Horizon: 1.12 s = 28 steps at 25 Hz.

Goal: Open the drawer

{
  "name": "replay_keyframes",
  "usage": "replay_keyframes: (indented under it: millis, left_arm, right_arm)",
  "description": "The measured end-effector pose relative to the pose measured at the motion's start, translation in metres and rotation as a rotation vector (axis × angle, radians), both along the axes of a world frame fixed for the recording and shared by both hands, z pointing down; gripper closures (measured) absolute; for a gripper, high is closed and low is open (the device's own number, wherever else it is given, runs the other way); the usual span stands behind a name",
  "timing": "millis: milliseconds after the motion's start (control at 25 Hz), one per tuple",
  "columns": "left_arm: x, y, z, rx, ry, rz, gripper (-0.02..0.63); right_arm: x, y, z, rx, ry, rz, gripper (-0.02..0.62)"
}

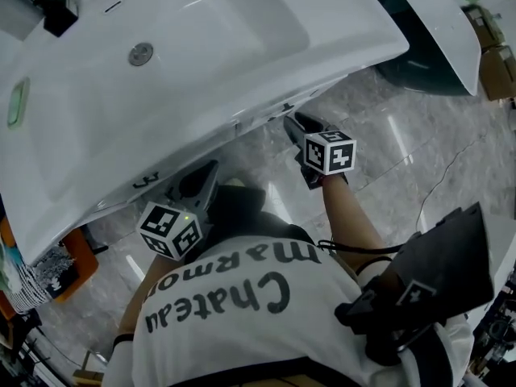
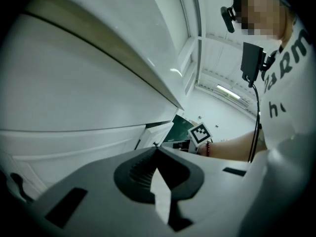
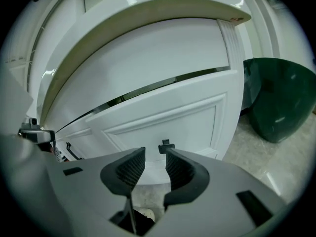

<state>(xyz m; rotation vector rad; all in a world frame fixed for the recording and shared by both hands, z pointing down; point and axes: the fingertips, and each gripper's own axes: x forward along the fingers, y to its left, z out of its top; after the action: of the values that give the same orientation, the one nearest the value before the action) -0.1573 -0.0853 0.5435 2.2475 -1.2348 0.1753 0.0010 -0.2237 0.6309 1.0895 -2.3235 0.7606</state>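
The right hand-held gripper (image 3: 154,158) holds its jaws apart, with nothing gripped. The drawer's black handle (image 3: 165,145) sits just beyond their tips, nearer the right-hand jaw; whether it touches, I cannot tell. The left hand-held gripper (image 2: 157,151) has its jaws closed together and empty, near the cabinet front to the left of that drawer. The drawer (image 3: 168,115) lies directly under the sink (image 1: 201,47), a dark gap along its top edge. A green bin (image 3: 279,98) stands beyond the drawer's right side.
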Motion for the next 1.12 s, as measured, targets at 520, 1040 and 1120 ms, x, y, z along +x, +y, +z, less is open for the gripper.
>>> replay_keyframes:
  millis: [520,1040,1120]
  left_arm:
    - [-0.005,-0.012,0.006,-0.013,0.03,-0.033,0.597]
    - [0.001,-0.009,0.009,-0.051,0.022,-0.022,0.597]
    - [0.002,-0.007,0.006,-0.075,0.026,-0.023,0.597]
  right_arm:
    - [-0.009,-0.031,0.022,-0.031,0.097,-0.019,0.399]
    - [-0.01,-0.032,0.034,-0.072,0.151,-0.049,0.451]
    - [-0.011,-0.032,0.033,-0.084,0.156,-0.051,0.451]
